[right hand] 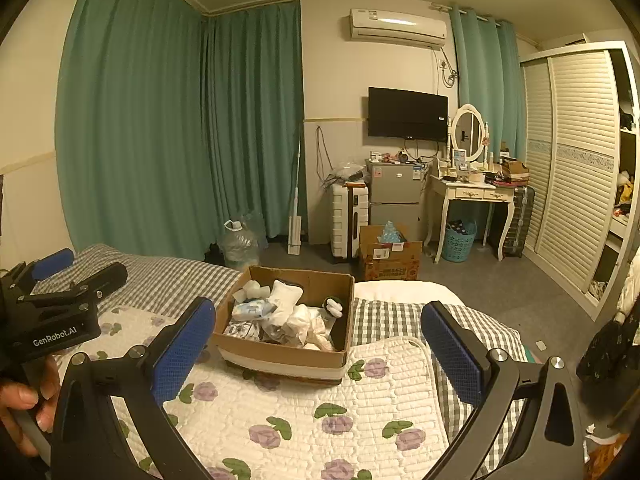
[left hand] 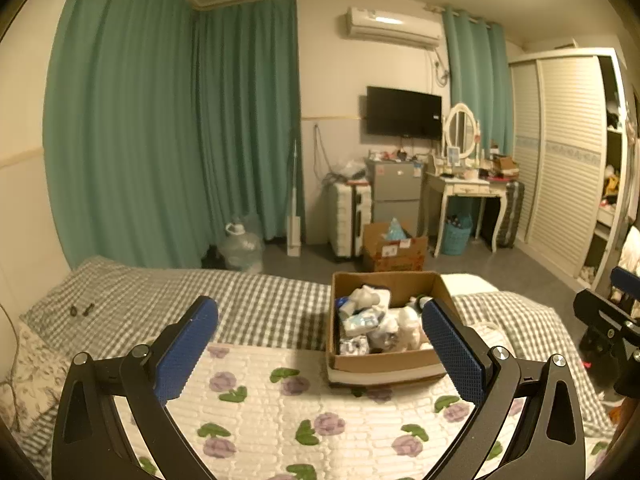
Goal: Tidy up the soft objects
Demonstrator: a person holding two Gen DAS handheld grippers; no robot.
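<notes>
The left gripper (left hand: pixel 320 332) is hovering over the flowered quilt (left hand: pixel 320 420) with its blue fingers (left hand: pixel 188 344) spread wide and nothing between them, and the right gripper (right hand: pixel 318 336) is hanging over the same quilt with its fingers (right hand: pixel 452 352) just as wide and equally bare. Just past the fingertips, a cardboard box (right hand: pixel 280 354) is sitting on the quilt, toward the foot of the bed (left hand: pixel 160 296), its flaps open. Soft white items (right hand: pixel 288 312) are lying heaped inside it, along with a few pale blue packets (left hand: pixel 360 322); what each piece is, I cannot tell. The checked bedcover is stretching away to the left of the box. Beyond the bed, a second carton (left hand: pixel 394 250) is standing on the floor, near a white suitcase (left hand: pixel 350 216) and a large water jug (left hand: pixel 240 246). Farther back, a dressing table (left hand: pixel 464 190) with an oval mirror is standing beside a wardrobe (left hand: pixel 568 160), and green curtains (left hand: pixel 160 120) are hanging along the far wall under an air conditioner (left hand: pixel 392 26).
</notes>
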